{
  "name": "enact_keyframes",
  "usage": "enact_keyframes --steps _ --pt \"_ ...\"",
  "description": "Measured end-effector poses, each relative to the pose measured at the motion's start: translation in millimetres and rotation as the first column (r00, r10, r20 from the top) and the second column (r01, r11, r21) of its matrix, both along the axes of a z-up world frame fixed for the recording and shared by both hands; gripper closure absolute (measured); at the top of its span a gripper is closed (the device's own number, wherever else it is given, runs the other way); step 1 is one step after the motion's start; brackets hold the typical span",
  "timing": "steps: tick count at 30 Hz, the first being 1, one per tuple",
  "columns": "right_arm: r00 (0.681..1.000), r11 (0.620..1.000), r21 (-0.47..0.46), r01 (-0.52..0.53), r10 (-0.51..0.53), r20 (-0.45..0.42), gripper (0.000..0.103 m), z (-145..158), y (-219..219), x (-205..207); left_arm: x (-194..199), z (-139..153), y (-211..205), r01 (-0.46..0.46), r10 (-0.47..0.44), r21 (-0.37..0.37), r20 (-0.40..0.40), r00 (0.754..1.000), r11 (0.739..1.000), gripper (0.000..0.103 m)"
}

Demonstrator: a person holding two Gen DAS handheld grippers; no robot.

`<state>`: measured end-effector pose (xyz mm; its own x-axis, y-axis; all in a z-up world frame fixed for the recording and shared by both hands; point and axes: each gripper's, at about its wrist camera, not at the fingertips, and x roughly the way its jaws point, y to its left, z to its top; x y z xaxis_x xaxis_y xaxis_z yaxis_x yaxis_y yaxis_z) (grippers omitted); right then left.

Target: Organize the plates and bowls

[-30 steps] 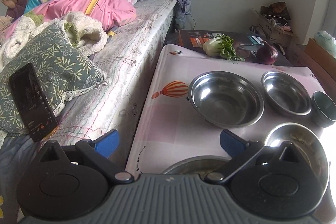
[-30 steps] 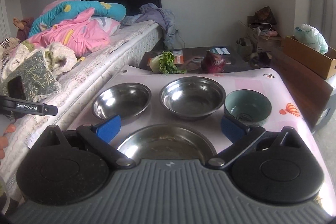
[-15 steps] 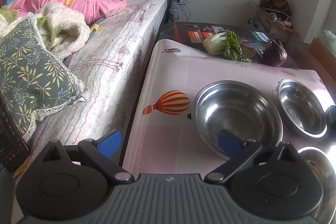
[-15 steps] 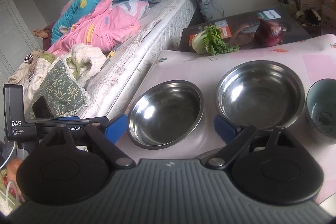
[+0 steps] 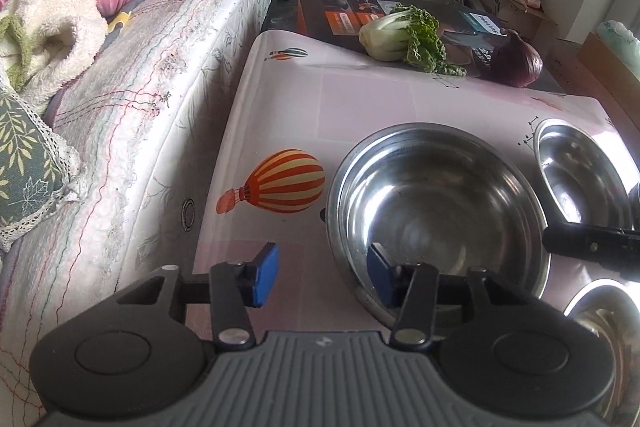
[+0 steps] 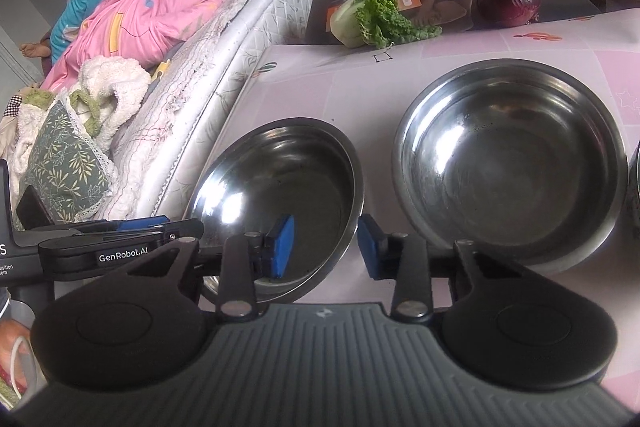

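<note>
Both hand-held grippers straddle the steel bowl [image 5: 436,203] nearest the bed [image 5: 168,75]: left hand-held gripper [image 5: 320,277] and right hand-held gripper [image 6: 325,247] have just been closing, now narrow, rim between their jaws, not yet clamped.

Both tools have been brought down and forward over the table [image 5: 360,99] since the earlier pictures. The left tool [image 5: 318,277], formerly wide open near the table's left edge, has been narrowed, and the near-left rim of the steel bowl [image 5: 436,203] is now straddled by its jaws. The right tool [image 6: 326,247] has likewise been narrowed, with the same bowl's [image 6: 280,195] right rim now between its blue pads [image 6: 283,247]; contact cannot be told.
</note>
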<state>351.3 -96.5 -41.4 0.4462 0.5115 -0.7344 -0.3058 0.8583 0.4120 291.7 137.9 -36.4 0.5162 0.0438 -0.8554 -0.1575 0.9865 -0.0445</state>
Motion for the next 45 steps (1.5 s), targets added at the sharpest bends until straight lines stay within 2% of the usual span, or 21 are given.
enact_keyframes --steps 2,4,6,15,23,28,30,32,36,41,45 --pt "1.000 1.000 0.007 0.002 -0.002 -0.012 0.080 -3.7 -1.4 4.4 3.9 -3.9 1.7 0.001 -0.001 -0.020 -0.015 1.000 1.000 0.069" --pt "1.000 1.000 0.016 0.008 -0.008 -0.024 0.082 -8.2 -2.4 8.1 5.3 -5.9 2.6 0.004 -0.005 -0.038 -0.022 1.000 0.999 0.075" --pt "0.999 0.999 0.037 0.009 -0.007 -0.045 0.085 -13.0 -4.4 11.6 6.2 -6.9 1.1 0.012 -0.014 -0.043 -0.028 1.000 0.999 0.086" --pt "0.992 0.996 0.088 -0.033 0.043 -0.117 0.087 -21.3 -1.6 6.1 -6.3 -3.8 3.5 0.010 -0.012 -0.038 -0.054 0.998 0.999 0.086" --pt "0.984 0.991 0.090 -0.095 0.107 -0.142 0.085 -20.7 3.1 -14.0 -30.6 -0.3 14.2 -0.007 0.005 -0.062 -0.035 0.999 0.998 0.085" --pt "0.989 0.994 0.081 -0.079 0.088 -0.118 0.085 -12.8 0.1 -15.1 -38.6 4.0 19.9 -0.003 0.009 -0.122 0.050 0.999 0.993 0.070" --pt "0.991 0.995 0.069 -0.079 0.086 -0.104 0.085 -9.6 0.1 -15.6 -39.6 7.1 20.3 0.000 0.010 -0.124 0.080 0.997 0.992 0.060" --pt "0.992 0.995 0.058 -0.080 0.085 -0.092 0.084 -7.4 0.2 -14.5 -40.0 9.4 20.0 0.002 0.008 -0.106 0.094 0.995 0.994 0.060" --pt "0.993 0.997 0.035 -0.074 0.077 -0.088 0.083 -6.7 2.6 -9.6 -35.2 9.0 17.1 0.004 0.001 -0.061 0.076 0.997 0.998 0.060" --pt "0.992 0.997 0.016 -0.074 0.075 -0.102 0.082 -10.9 7.4 -2.4 -28.1 1.8 18.2 -0.002 0.003 -0.049 0.023 1.000 0.999 0.059" --pt "0.989 0.997 0.011 -0.083 0.083 -0.118 0.082 -14.8 12.4 -0.1 -27.2 -3.8 22.3 -0.008 0.008 -0.084 -0.001 1.000 0.996 0.061"
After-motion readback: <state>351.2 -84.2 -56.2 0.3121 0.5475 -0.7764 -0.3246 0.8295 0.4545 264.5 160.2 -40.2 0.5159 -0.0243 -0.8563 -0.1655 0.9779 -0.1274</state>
